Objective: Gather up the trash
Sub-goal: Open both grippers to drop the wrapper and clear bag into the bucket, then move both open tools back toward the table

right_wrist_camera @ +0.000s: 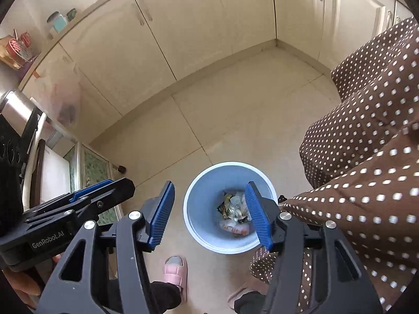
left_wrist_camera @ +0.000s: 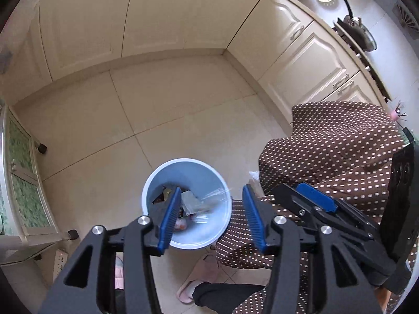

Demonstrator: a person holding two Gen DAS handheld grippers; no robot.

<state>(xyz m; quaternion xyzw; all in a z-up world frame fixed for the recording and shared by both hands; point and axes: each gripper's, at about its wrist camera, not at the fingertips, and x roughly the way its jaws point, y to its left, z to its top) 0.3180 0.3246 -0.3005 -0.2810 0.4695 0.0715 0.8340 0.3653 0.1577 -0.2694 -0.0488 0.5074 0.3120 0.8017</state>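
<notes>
Trash (right_wrist_camera: 234,213) lies in the bottom of a blue bin (right_wrist_camera: 199,198) on the tiled floor (right_wrist_camera: 235,120), below both tools. Left hand-held gripper (left_wrist_camera: 209,214) is spread, nothing between its blue pads; a clear wrapper (left_wrist_camera: 214,196) is above the bin. Right hand-held gripper (right_wrist_camera: 210,214) is spread and empty too. Pink slippers (right_wrist_camera: 175,269) stand near. Cream cabinets (right_wrist_camera: 183,34) are behind.

The right hand-held gripper (right_wrist_camera: 209,214), black with blue ribbed pads, hangs with its jaws apart and nothing between them, above a round pale-blue plastic bin (right_wrist_camera: 199,225) on the beige tiled floor (right_wrist_camera: 235,120). Crumpled wrappers and packets (right_wrist_camera: 233,214) lie at the bin's bottom. A brown white-dotted cloth (right_wrist_camera: 366,170) drapes just beside the bin. A pink slipper (right_wrist_camera: 175,269) stands near it.
</notes>
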